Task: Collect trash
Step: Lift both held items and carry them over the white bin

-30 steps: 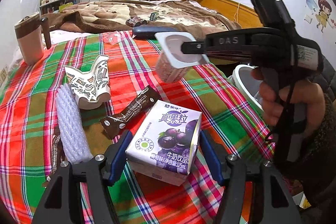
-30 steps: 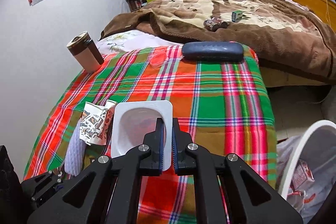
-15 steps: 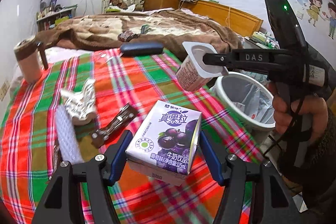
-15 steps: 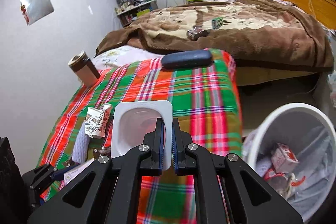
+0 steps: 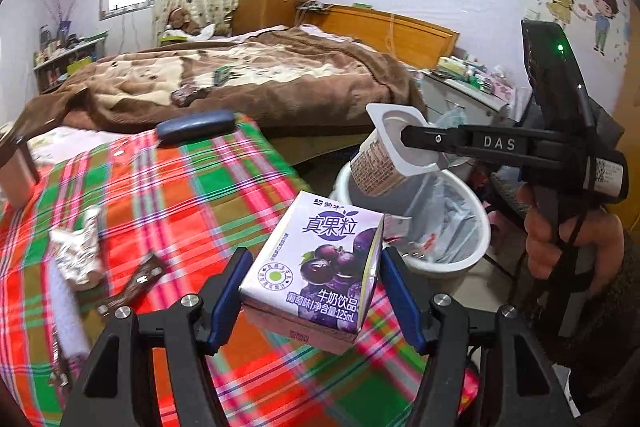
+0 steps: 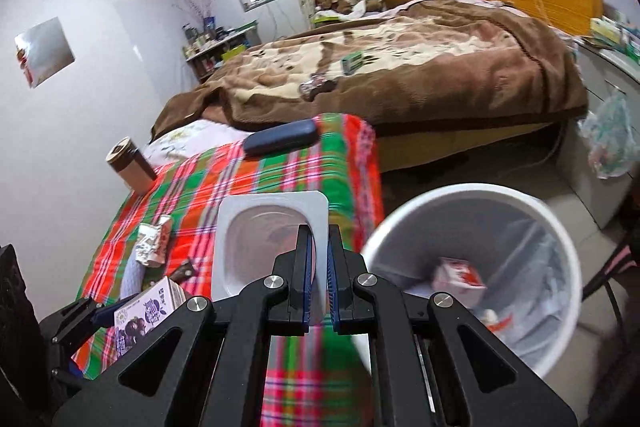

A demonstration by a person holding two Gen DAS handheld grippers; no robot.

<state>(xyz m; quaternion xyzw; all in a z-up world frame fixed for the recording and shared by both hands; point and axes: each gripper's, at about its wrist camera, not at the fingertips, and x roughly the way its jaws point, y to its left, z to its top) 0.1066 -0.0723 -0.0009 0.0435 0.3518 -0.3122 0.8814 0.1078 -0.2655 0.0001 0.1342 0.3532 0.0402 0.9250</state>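
My left gripper [image 5: 316, 267] is shut on a purple milk-drink carton [image 5: 320, 263], held above the plaid-covered table near its right edge; the carton also shows in the right wrist view [image 6: 148, 311]. My right gripper [image 6: 319, 247] is shut on the rim of an empty white yogurt cup [image 6: 264, 239], seen in the left wrist view [image 5: 384, 155] just above the near rim of the white trash bin [image 5: 460, 255]. The bin [image 6: 532, 211] is lined with a bag and holds a red-white carton [image 6: 460, 279].
On the plaid cloth [image 5: 168, 187] lie a crumpled paper cup [image 5: 76, 251], a brown wrapper [image 5: 136, 279], a white foam sleeve [image 5: 64, 307] and a dark blue case [image 5: 196, 125]. A brown mug [image 6: 128, 163] stands at the far left. A bed with a brown blanket [image 6: 400, 63] lies behind.
Both grippers have swung right with their loads. The yogurt cup went from over the table to over the bin's edge; the carton came to the table's right edge.
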